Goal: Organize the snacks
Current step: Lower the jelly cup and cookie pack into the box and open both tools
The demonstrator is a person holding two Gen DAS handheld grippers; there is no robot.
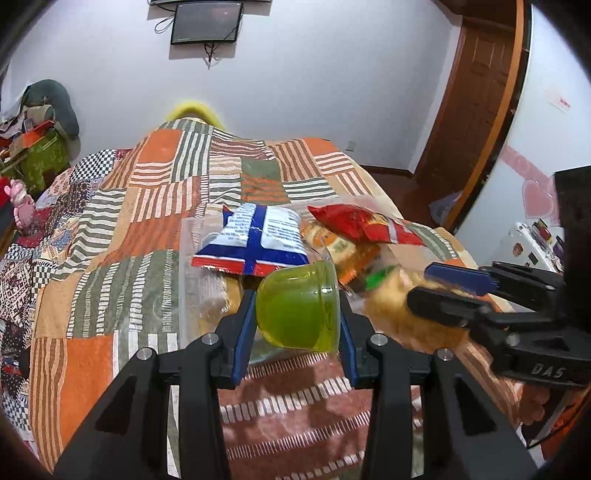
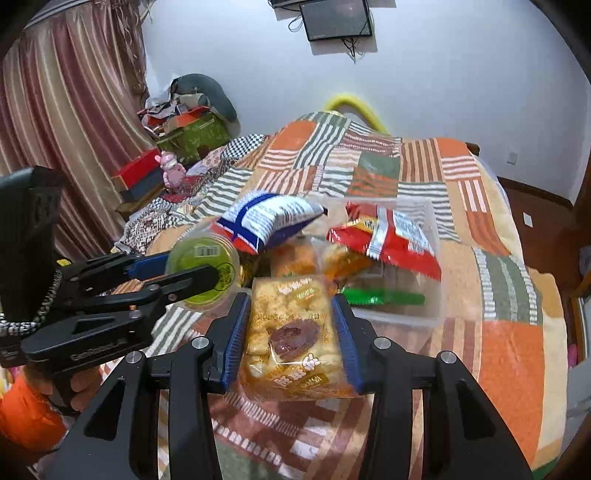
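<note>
Green jelly cup [image 1: 299,310] clamped in left tongs [image 1: 298,317], right tongs [image 2: 291,325] gripping yellow cracker pack [image 2: 291,332], both angled downward

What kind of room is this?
Most likely a bedroom: a bed under a patchwork quilt, a curtain beside it, and a screen on the wall.

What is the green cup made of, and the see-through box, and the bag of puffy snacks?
Green cup: looks like glossy clear plastic, since it shines and the green shows through. Box: probably thin clear plastic; the snacks show through its walls. Snack bag: seems shiny plastic film, crinkled and see-through.
</note>
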